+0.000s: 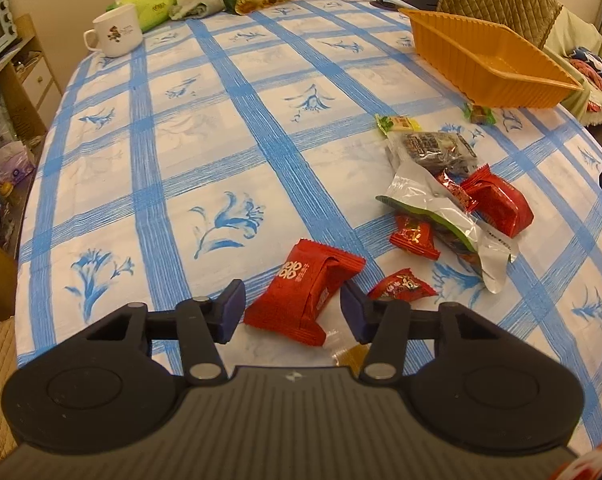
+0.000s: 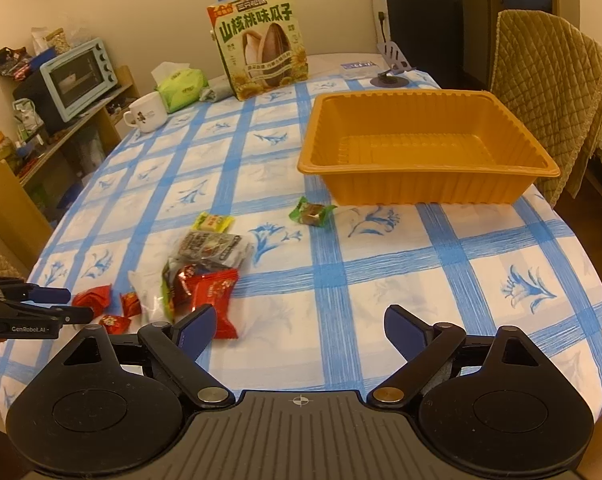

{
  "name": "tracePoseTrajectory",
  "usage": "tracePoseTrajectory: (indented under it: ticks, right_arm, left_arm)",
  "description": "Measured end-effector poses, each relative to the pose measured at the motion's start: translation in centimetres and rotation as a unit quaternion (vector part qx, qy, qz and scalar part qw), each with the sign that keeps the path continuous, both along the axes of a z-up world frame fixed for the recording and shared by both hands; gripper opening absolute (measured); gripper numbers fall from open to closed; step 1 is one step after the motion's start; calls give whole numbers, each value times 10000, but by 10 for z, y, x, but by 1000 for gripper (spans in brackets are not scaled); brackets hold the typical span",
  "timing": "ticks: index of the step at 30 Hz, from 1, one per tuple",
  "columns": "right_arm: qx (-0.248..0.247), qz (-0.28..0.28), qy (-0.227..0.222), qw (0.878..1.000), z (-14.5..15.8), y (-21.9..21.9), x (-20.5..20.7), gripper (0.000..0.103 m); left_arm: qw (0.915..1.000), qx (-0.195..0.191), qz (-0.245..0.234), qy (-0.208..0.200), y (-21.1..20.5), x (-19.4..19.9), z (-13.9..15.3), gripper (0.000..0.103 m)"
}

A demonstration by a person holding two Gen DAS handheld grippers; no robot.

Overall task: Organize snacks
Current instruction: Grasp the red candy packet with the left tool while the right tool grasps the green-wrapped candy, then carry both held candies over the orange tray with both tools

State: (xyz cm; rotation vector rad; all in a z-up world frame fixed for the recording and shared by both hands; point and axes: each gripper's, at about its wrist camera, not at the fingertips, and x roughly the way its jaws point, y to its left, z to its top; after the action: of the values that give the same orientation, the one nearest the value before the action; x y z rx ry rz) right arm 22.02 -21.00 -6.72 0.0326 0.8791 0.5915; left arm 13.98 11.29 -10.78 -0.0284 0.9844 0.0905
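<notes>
On the blue-checked tablecloth (image 1: 221,140), a white mug (image 1: 117,36) is seen far left, a green tissue pack (image 1: 153,0) behind it. Near centre, the left gripper (image 1: 293,312) is held released, jaws spread either side of a red packet (image 1: 301,296), pads not touching it. Right of it, a small red candy (image 1: 401,286) is noted, then a heap of snacks (image 1: 445,200): silver pouch, dark packet, more red wrappers. Beyond the heap, a yellow candy (image 1: 397,124) and a green one (image 1: 479,114) lie apart. Far right, the orange tray (image 2: 429,160) sits with nothing visible inside. The right gripper (image 2: 301,328) is held released over bare cloth, right of the heap.
</notes>
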Motion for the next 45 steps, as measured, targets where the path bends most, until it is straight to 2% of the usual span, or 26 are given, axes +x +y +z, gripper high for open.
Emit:
tracePoseTrajectory:
  ticks: [8, 11, 12, 16, 18, 28, 31, 38, 45]
  right_arm:
    - [-60, -87, 48, 9999, -6, -7, 9, 90]
    - [-59, -81, 53, 9999, -7, -7, 12, 89]
    - [-63, -75, 49, 9999, -7, -7, 13, 89]
    - [-52, -34, 40, 10000, -9, -2, 20, 88]
    - [-47, 2, 13, 10000, -10, 1, 25, 86]
    - [-42, 340, -376, 9987, -19, 34, 57, 63]
    - [-62, 349, -409, 9985, -28, 43, 71, 61]
    - [-30, -105, -263, 9996, -50, 66, 106, 56]
    - [-3, -668, -218, 9975, -56, 86, 115, 53]
  left_arm:
    - [9997, -106, -178, 141, 5, 13, -5, 44]
    - [9997, -125, -200, 111, 5, 15, -6, 38]
    - [9996, -148, -208, 96, 6, 15, -6, 31]
    - [9996, -237, -162, 41, 9, 15, -4, 26]
    - [9998, -213, -63, 3, 11, 13, -3, 25]
    - [9960, -202, 814, -306, 43, 1, 15, 24]
    - [9937, -190, 1040, -372, 53, -1, 21, 24]
    - [9891, -153, 1409, -391, 69, -5, 24, 24]
    - [9864, -174, 1593, -367, 75, -7, 22, 24]
